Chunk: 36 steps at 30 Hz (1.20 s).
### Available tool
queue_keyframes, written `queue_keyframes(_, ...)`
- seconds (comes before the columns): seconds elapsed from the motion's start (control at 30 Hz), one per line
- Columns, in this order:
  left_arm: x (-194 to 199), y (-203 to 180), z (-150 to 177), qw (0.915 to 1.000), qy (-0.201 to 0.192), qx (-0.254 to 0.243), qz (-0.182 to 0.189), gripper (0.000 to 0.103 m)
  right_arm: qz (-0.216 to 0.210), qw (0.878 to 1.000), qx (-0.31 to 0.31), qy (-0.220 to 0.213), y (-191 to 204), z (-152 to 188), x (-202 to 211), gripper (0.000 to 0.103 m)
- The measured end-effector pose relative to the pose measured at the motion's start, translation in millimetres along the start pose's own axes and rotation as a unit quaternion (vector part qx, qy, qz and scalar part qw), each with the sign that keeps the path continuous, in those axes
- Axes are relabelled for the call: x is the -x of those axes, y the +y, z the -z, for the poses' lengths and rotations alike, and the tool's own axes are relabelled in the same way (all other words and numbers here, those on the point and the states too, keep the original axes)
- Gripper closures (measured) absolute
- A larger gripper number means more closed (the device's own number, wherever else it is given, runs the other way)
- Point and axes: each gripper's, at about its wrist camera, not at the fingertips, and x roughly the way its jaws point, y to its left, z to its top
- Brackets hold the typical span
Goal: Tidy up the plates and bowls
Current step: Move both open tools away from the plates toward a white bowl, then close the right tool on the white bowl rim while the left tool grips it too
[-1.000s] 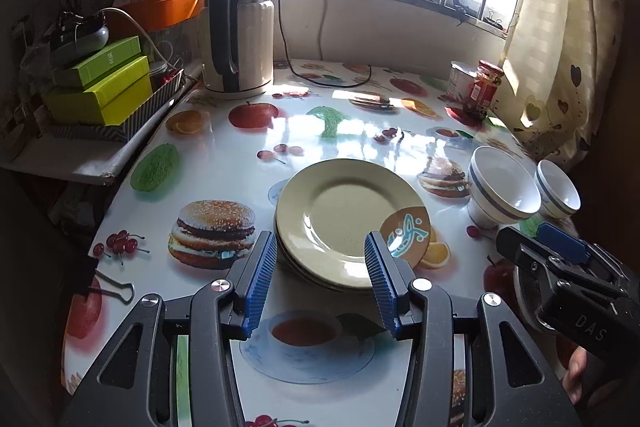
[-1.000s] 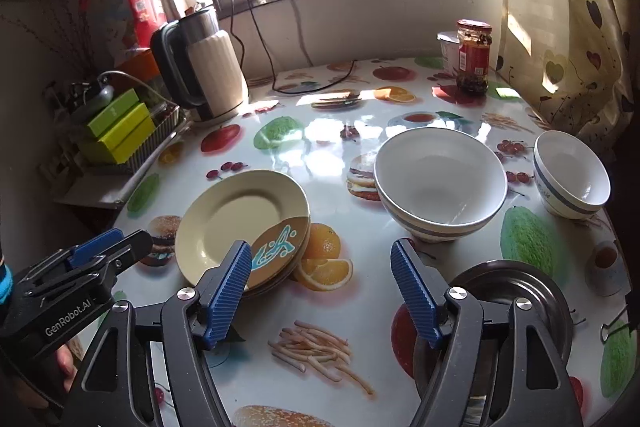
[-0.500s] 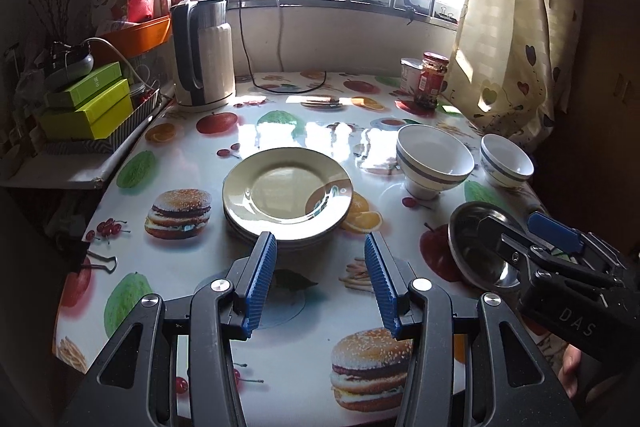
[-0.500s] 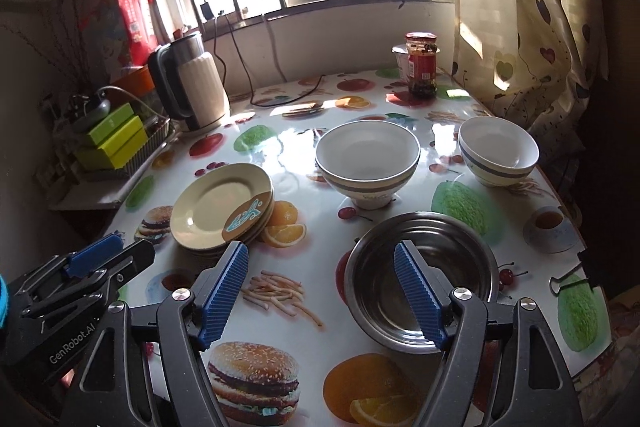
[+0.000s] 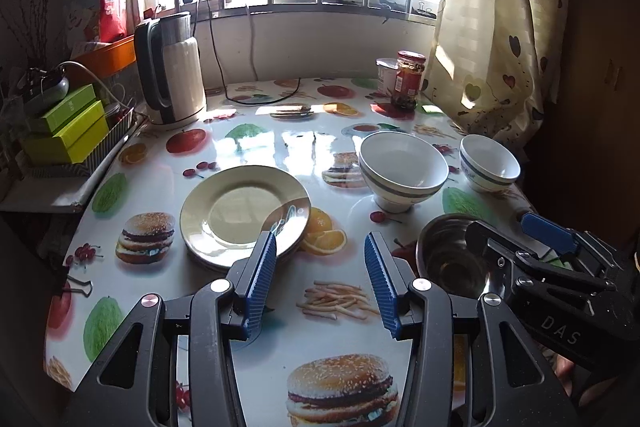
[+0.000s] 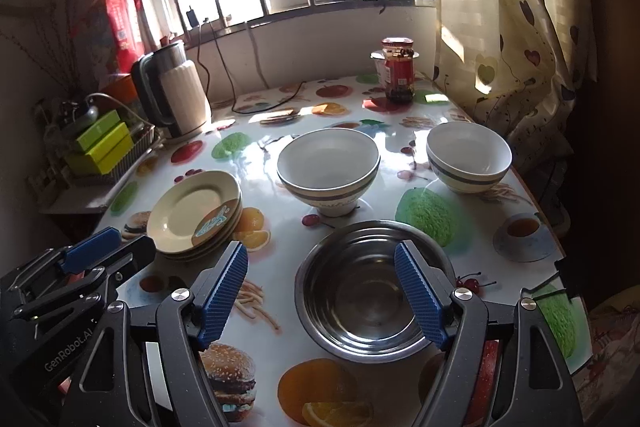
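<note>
A stack of yellow plates (image 5: 240, 215) (image 6: 196, 213) lies left of centre on the fruit-print table (image 5: 280, 143). A large white bowl (image 5: 402, 169) (image 6: 328, 167) stands in the middle, a smaller white bowl (image 5: 490, 163) (image 6: 468, 155) to its right. A steel bowl (image 6: 372, 287) (image 5: 448, 255) sits near the front edge. My left gripper (image 5: 320, 281) is open and empty, above the table just in front of the plates. My right gripper (image 6: 322, 297) is open and empty, its jaws straddling the steel bowl's near left part from above.
An electric kettle (image 5: 172, 67) with its cord stands at the back left. Green boxes in a tray (image 5: 68, 131) sit on a side shelf. A red-lidded jar (image 5: 410, 79) stands at the back right by the curtain (image 5: 492, 27). A binder clip (image 5: 78, 287) lies at the left edge.
Both grippers have pulled back and up from the plates and bowls toward the table's front. The steel bowl has come into view under the right gripper. Nothing was grasped.
</note>
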Motion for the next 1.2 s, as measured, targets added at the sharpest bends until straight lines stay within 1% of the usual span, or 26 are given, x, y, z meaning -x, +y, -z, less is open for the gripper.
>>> queue_keyframes(0.1, -15.5, -8.4, -9.3, 0.9999, 0.01, -0.005, 0.008, 0.056, 0.0, 1.0, -0.006, -0.003, -12.0, -7.7, -7.2, 0.026)
queue_keyframes(0.17, -25.0, -13.5, -15.8, 0.9999, 0.01, -0.008, 0.006, 0.056, 0.002, 1.0, -0.012, -0.002, -19.6, -14.3, -13.0, 0.026)
queue_keyframes(0.23, -36.2, -16.9, -21.3, 0.9997, 0.02, -0.007, 0.006, 0.056, 0.003, 1.0, -0.015, -0.002, -28.0, -20.7, -19.2, 0.026)
queue_keyframes(0.37, -58.2, -24.3, -27.8, 0.9993, 0.035, -0.011, -0.001, 0.056, 0.007, 1.0, -0.015, 0.008, -43.3, -31.6, -34.2, 0.026)
queue_keyframes(0.57, -84.2, -28.2, -38.9, 0.9985, 0.054, -0.004, -0.001, 0.056, 0.004, 1.0, -0.015, 0.024, -59.4, -47.9, -59.1, 0.026)
queue_keyframes(0.8, -109.4, -25.1, -61.5, 0.9968, 0.071, 0.028, 0.026, 0.056, 0.005, 0.999, -0.012, 0.041, -73.3, -66.4, -84.4, 0.026)
queue_keyframes(0.87, -113.2, -23.7, -67.4, 0.9968, 0.067, 0.032, 0.029, 0.056, 0.006, 0.999, -0.016, 0.049, -78.0, -71.5, -91.9, 0.026)
queue_keyframes(0.97, -126.8, -24.1, -73.7, 0.9962, 0.08, 0.026, 0.02, 0.056, 0.003, 0.998, -0.015, 0.059, -81.0, -77.0, -103.4, 0.026)
queue_keyframes(1.07, -133.8, -19.0, -76.3, 0.9948, 0.083, 0.043, 0.04, 0.056, 0.003, 0.997, -0.013, 0.07, -81.5, -80.3, -114.6, 0.026)
queue_keyframes(1.13, -140.1, -21.7, -76.1, 0.9952, 0.089, 0.029, 0.026, 0.056, 0.002, 0.997, -0.011, 0.074, -80.4, -80.4, -120.0, 0.026)
queue_keyframes(1.2, -145.8, -23.1, -74.9, 0.9946, 0.097, 0.025, 0.027, 0.056, 0.002, 0.997, -0.008, 0.078, -78.4, -80.5, -124.9, 0.026)
